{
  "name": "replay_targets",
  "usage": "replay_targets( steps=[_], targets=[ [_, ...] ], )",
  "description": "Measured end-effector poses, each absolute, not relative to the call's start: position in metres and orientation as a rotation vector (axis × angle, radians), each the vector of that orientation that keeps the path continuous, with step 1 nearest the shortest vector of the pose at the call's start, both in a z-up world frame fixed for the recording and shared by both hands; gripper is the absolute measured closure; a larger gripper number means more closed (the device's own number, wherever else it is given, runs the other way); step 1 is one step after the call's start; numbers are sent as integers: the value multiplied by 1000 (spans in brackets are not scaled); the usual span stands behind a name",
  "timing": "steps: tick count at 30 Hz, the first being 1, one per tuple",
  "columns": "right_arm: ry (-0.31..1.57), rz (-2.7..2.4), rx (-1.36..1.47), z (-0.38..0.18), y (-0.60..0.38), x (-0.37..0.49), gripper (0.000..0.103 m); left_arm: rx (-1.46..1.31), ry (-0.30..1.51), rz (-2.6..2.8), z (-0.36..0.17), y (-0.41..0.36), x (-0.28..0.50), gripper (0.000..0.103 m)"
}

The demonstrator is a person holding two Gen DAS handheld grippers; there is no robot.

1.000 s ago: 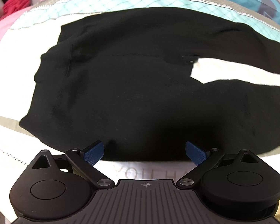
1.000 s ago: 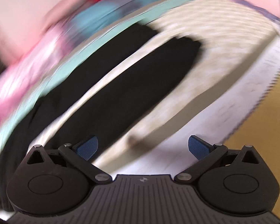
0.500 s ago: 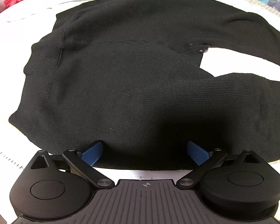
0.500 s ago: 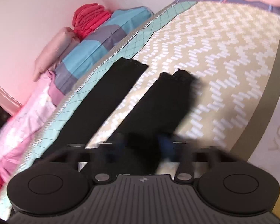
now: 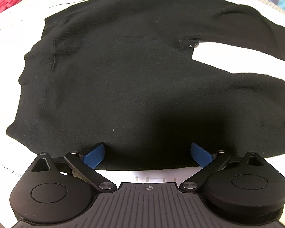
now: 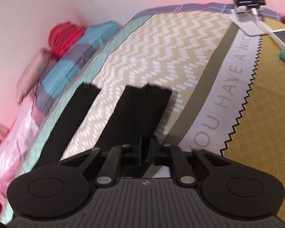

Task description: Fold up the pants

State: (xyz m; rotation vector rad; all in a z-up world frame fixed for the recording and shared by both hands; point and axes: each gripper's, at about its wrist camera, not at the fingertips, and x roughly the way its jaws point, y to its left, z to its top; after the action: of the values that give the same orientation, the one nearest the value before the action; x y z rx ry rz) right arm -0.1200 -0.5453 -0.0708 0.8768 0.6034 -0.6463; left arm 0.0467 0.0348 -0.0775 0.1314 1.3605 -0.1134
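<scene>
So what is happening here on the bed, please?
A person is folding black pants spread flat on a bed mat. The right gripper has just closed and reopened slightly, with the edge of the nearer leg between its jaws. The left gripper is open over the hip edge.

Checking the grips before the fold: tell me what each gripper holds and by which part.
Left gripper: nothing, jaws wide at the black pants' near edge. Right gripper: jaws, just reopening slightly, close around the nearer leg's edge.

Right gripper (image 6: 146,150) fingertips are blurring, so grip on the pants (image 6: 138,114) is unclear. Ahead-left, bedding (image 6: 66,60) is smearing. Pants legs are running off frame right of left gripper (image 5: 148,153).
</scene>
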Motion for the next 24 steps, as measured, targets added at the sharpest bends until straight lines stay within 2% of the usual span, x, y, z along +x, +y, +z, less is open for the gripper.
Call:
replay_targets(
  steps=[1, 2, 3, 4, 5, 9, 10, 11, 12, 14, 18, 20, 22, 23, 24],
  targets=[
    [600, -646, 883, -71, -546, -117, 51, 134, 1360, -118, -77, 35, 47, 0],
    [598, -639, 885, -72, -547, -113, 47, 136, 1360, -122, -77, 36, 46, 0],
    [605, -629, 873, -74, -548, -110, 51, 134, 1359, -124, -78, 36, 46, 0],
    [632, -632, 843, -77, -551, -103, 85, 131, 1359, -124, -78, 34, 46, 0],
    [679, -674, 787, -77, -552, -98, 95, 128, 1359, -126, -77, 35, 47, 0],
    [597, -790, 871, -65, -549, -123, 91, 135, 1350, -134, -74, 40, 44, 0],
    [593, -848, 874, -61, -541, -129, 75, 131, 1344, -133, -73, 43, 43, 0],
    [600, -888, 869, -58, -531, -133, 45, 124, 1336, -134, -70, 47, 42, 0],
    [605, -884, 870, -56, -520, -138, 37, 118, 1327, -135, -67, 48, 39, 0],
    [600, -770, 894, -53, -488, -148, 45, 108, 1303, -140, -61, 53, 37, 0],
    [702, -472, 960, -65, -422, -139, 49, 121, 1275, -149, -60, 58, 36, 0],
    [769, -420, 952, -77, -403, -123, 60, 126, 1279, -145, -64, 58, 39, 0],
    [771, -441, 936, -82, -396, -113, 60, 126, 1282, -146, -68, 57, 42, 0],
    [765, -434, 922, -82, -396, -108, 64, 132, 1285, -150, -74, 58, 44, 0],
    [771, -423, 909, -82, -399, -103, 73, 144, 1288, -155, -78, 59, 45, 0]
  ],
)
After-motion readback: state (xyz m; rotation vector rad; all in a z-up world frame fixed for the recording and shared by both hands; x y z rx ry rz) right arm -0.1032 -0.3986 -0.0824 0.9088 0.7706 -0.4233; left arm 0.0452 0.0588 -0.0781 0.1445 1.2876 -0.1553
